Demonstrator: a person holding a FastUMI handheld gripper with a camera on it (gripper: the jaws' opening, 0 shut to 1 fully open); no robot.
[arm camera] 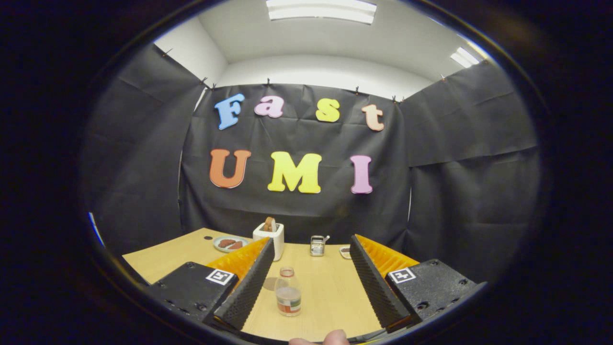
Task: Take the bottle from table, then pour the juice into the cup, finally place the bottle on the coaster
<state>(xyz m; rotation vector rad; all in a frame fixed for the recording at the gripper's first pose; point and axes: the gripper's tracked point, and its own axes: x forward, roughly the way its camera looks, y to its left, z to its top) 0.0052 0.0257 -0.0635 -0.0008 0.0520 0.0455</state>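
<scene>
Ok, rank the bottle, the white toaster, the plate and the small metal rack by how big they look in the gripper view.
1. Bottle, standing between the open gripper's fingers; nearest the camera, so its lead is unsure.
2. White toaster.
3. Plate, close to the toaster in apparent size.
4. Small metal rack.

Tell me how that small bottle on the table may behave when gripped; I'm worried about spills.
The bottle stands upright between the open gripper fingers, touching neither. It looks clear and smooth, so it may slip. It is narrow and taller than wide, so a one-sided nudge could tip it. It seems only partly filled, so probably light.
</scene>
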